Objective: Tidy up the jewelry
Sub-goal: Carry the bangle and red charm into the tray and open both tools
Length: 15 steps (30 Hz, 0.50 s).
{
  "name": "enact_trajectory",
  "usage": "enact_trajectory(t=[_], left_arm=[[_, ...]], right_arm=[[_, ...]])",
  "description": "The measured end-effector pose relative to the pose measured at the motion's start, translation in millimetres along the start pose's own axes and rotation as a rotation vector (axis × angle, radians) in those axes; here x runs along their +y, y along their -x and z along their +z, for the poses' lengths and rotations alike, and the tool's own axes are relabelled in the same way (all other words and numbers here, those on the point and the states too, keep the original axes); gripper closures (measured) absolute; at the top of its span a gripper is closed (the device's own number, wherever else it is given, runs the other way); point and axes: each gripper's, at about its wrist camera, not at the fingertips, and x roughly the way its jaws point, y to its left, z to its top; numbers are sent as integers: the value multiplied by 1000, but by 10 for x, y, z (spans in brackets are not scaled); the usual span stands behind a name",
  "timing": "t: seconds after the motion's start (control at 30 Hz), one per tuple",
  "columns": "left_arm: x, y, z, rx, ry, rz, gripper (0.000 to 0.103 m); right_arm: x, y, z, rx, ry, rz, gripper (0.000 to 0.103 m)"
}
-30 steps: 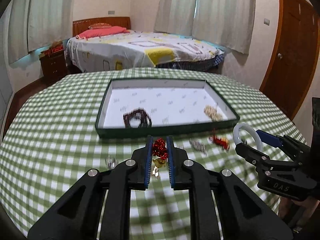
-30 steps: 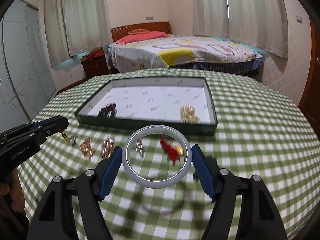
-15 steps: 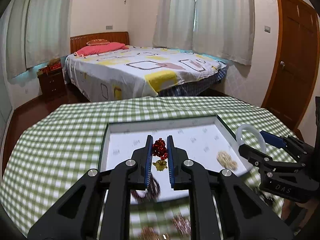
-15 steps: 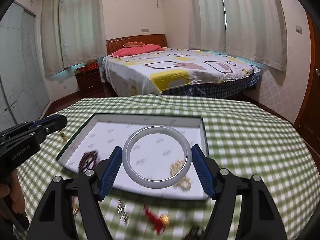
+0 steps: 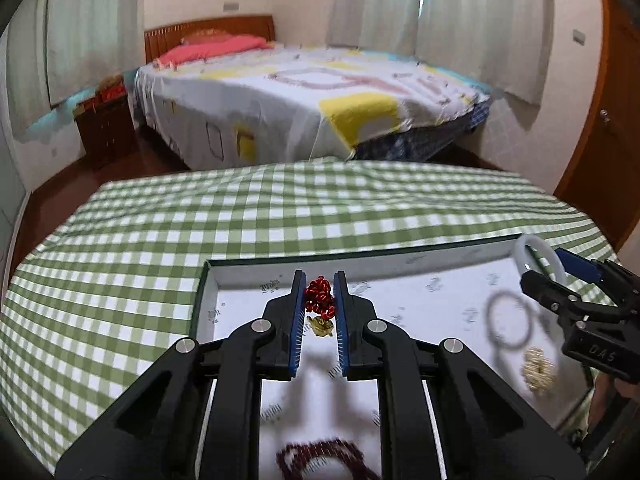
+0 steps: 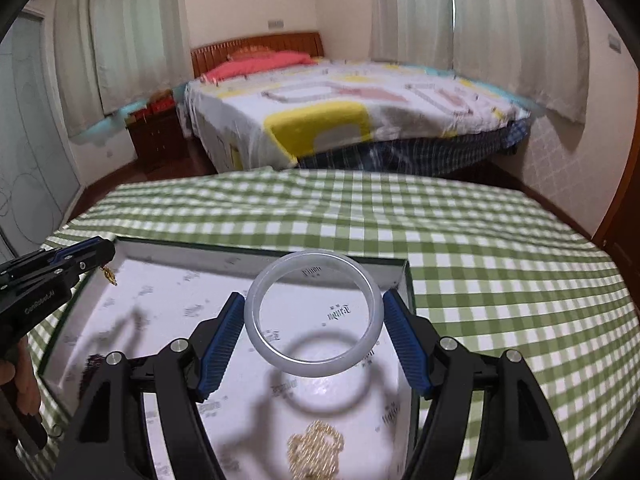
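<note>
My left gripper [image 5: 319, 292] is shut on a red knotted charm [image 5: 319, 299] with a small gold pendant [image 5: 321, 325], held above the white-lined tray [image 5: 240, 276]. My right gripper [image 6: 314, 312] is shut on a pale white bangle [image 6: 256, 304], held above the same tray [image 6: 406, 280] near its right wall. In the left wrist view the right gripper [image 5: 560, 280] and the bangle [image 5: 524, 248] show at the right. In the right wrist view the left gripper [image 6: 96, 250] shows at the left with the pendant [image 6: 109, 275] hanging.
In the tray lie a gold chain pile [image 6: 316, 454] [image 5: 538, 368] and a dark red bead bracelet [image 5: 320, 460]. The tray sits on a green checked tablecloth [image 5: 120, 248]. Beyond the table stand a bed [image 5: 300, 92], a nightstand [image 5: 104, 128] and a door [image 5: 600, 120].
Both grippers have moved forward and down over the tray with their items still held. The loose jewelry on the cloth in front of the tray has dropped out of view.
</note>
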Motion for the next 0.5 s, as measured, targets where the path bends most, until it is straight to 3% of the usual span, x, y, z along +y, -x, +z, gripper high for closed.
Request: enact_trajectory(t=[0.3,0.43,0.5], left_arm=[[177,-522,28,187,69,-23,88],[169,-595,35,218,68,-22,87],[148,-660,43,235,80,-31,80]], right_arm=[[-80,-382,51,165,-10,2,34],[-108,-455,33,213,-24,7,34],[-98,-485,34,231,-16,14,34]])
